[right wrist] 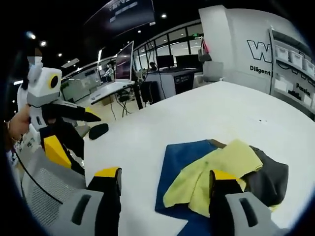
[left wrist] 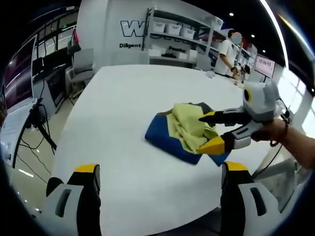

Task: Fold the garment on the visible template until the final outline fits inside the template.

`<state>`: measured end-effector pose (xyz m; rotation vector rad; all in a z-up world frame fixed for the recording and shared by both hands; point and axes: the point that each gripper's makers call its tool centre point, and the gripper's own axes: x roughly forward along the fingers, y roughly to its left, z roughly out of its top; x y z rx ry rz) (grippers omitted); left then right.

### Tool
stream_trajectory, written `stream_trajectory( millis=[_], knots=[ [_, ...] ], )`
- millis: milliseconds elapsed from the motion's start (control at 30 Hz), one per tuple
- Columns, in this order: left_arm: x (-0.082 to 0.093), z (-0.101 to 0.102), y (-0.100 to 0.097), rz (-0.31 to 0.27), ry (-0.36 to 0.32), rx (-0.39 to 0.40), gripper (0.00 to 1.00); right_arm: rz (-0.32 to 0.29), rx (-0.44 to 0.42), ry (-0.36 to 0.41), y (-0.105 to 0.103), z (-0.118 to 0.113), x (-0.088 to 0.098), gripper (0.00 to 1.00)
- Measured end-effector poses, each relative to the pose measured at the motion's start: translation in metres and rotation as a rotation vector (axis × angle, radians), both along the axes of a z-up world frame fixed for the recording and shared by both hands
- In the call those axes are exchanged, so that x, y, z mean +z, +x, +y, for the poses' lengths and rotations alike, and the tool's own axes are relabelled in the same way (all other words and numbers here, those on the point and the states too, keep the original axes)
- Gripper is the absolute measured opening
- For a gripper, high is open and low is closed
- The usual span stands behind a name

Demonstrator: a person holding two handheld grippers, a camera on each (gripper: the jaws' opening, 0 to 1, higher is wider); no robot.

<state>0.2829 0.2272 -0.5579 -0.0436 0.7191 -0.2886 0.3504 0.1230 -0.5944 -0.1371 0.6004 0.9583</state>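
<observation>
Left gripper (left wrist: 160,184): nearest thing in the left gripper view, jaws spread wide, nothing between them, hanging over bare table short of the cloth. In the right gripper view it shows at the left edge (right wrist: 74,132), held by a hand (right wrist: 17,123) out past the table edge.

Right gripper (right wrist: 165,182): jaws apart, one tip over the yellow cloth, the other over bare table. In the left gripper view it reaches in from the right (left wrist: 212,132), its yellow tips straddling the near-right edge of the pile. Whether it pinches fabric, I cannot tell; looks open.

Garment (right wrist: 216,172): pale yellow, bunched and rumpled, lying mostly on the template, a grey layer or lining (right wrist: 268,179) showing at its far side.

Template (right wrist: 184,162): blue sheet on the white table (right wrist: 206,118), toward the near-right corner area.

Fit so far: judged not done; yellow and grey spill past the blue edge on one side.

Risk, template drag: a pinch that catches blue sheet along with cloth would shift the template.

Risk, bunching: lifting a single layer from a crumpled heap may pull the fold apart.

Risk, table edge: the pile sits close to the edge, so a sweep toward the person could push it off and out of view.

Background: shelves (left wrist: 184,37), a person standing (left wrist: 227,54).
</observation>
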Motion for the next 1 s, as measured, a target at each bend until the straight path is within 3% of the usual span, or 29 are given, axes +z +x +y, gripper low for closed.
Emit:
stream_trajectory(
  millis=[233, 467, 1000],
  knots=[
    [-0.001, 0.005, 0.003, 0.002, -0.001, 0.014, 0.97, -0.009, 0.057, -0.036, 0.008, 0.021, -0.021, 0.64],
    [-0.004, 0.007, 0.004, 0.012, -0.003, 0.018, 0.97, -0.015, 0.08, -0.063, 0.019, 0.037, -0.041, 0.52],
    [-0.009, 0.011, 0.003, 0.021, -0.009, 0.034, 0.97, -0.002, 0.04, -0.162, 0.031, 0.036, -0.073, 0.16]
  ],
)
